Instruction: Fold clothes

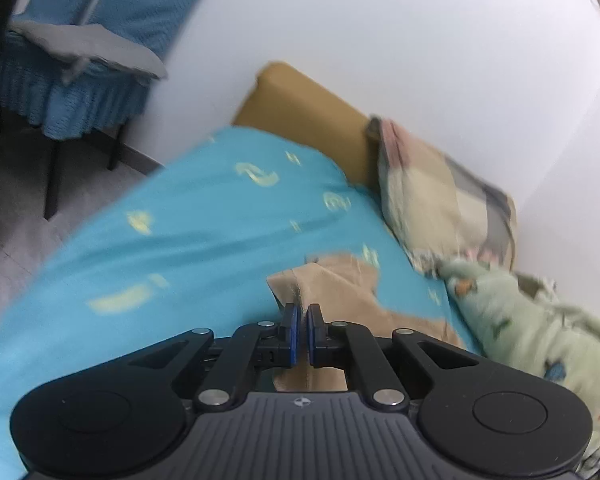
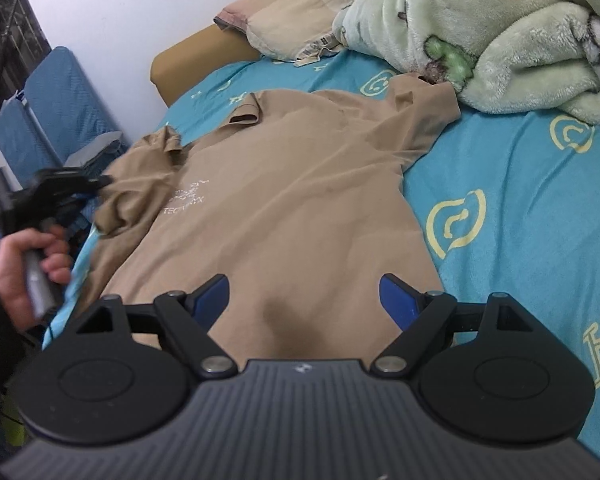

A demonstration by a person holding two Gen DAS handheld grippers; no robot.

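Observation:
A tan polo shirt (image 2: 284,200) lies spread on the blue bed sheet (image 2: 512,184), collar toward the far end, white logo on its chest. My left gripper (image 1: 301,316) is shut on the shirt's left sleeve (image 1: 328,280) and lifts it; in the right wrist view it (image 2: 100,182) shows at the left, held by a hand, with the sleeve bunched. My right gripper (image 2: 303,292) is open above the shirt's lower hem, empty.
A green fleece blanket (image 2: 492,36) lies heaped at the right, touching the shirt's far sleeve. A patchwork pillow (image 2: 296,12) leans on the tan headboard (image 2: 196,56). A blue-covered chair (image 1: 72,52) stands left of the bed by the white wall.

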